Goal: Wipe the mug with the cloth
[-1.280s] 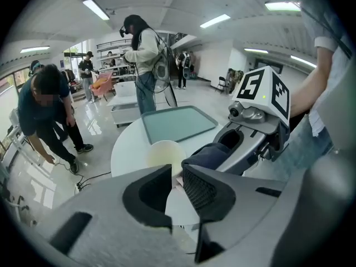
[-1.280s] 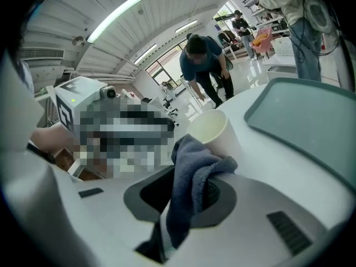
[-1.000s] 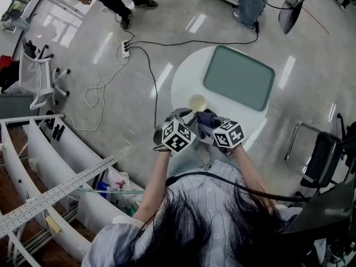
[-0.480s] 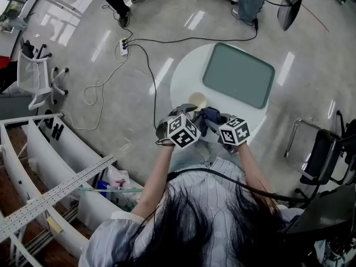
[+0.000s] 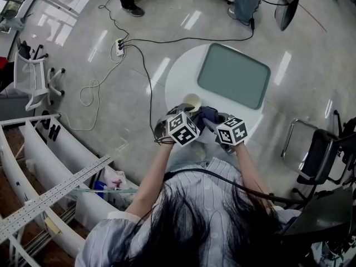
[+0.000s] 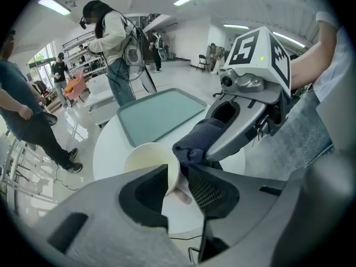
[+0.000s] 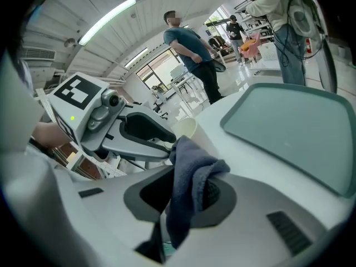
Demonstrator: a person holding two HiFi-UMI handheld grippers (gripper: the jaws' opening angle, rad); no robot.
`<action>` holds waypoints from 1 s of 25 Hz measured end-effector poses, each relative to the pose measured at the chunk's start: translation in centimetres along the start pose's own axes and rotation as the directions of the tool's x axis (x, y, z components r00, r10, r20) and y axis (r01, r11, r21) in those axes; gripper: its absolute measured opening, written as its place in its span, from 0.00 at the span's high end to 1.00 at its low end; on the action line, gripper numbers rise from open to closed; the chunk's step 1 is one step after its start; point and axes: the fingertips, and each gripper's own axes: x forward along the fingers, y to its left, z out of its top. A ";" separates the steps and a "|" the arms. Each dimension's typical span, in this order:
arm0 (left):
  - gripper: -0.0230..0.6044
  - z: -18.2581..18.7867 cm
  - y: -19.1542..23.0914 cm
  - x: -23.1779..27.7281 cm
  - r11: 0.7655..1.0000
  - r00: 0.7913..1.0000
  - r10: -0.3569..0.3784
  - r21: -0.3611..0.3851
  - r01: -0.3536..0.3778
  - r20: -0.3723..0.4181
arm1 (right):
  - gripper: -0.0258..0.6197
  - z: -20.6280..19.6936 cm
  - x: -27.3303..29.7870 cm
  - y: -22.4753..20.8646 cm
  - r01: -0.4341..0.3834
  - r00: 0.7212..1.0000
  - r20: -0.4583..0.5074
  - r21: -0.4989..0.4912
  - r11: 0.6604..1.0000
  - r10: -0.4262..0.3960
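A cream mug (image 5: 192, 100) is at the near left of the round white table (image 5: 181, 77). My left gripper (image 6: 177, 177) is shut on the mug (image 6: 151, 161), its jaws pinching the near wall by the handle. My right gripper (image 7: 186, 191) is shut on a dark blue cloth (image 7: 192, 174), which hangs bunched between its jaws. The bunched end of the cloth (image 6: 201, 142) presses against the mug's right side. From the head view, both grippers meet over the table's near edge, the left gripper (image 5: 186, 114) beside the right gripper (image 5: 214, 121), with the cloth (image 5: 207, 115) between them.
A grey-green tray (image 5: 233, 75) lies on the far half of the table. Cables and a power strip (image 5: 119, 47) run over the floor to the left. People stand beyond the table (image 6: 114, 49). A chair (image 5: 314, 154) is at the right, shelving (image 5: 44, 166) at the left.
Both grippers have edged slightly forward over the table. Their holds on the mug and the cloth are unchanged.
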 end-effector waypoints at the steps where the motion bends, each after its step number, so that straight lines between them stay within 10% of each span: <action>1: 0.79 0.0 0.1 0.2 1.000 1.000 -0.002 -0.001 0.002 -0.007 | 0.84 0.1 0.0 -0.1 0.003 1.000 -0.003 -0.008 1.000 -0.003; 25: 0.89 -2.1 -0.2 1.5 0.970 0.991 -0.014 0.240 0.046 -0.135 | 0.84 0.4 0.2 0.0 0.006 0.999 -0.035 -0.078 0.997 -0.009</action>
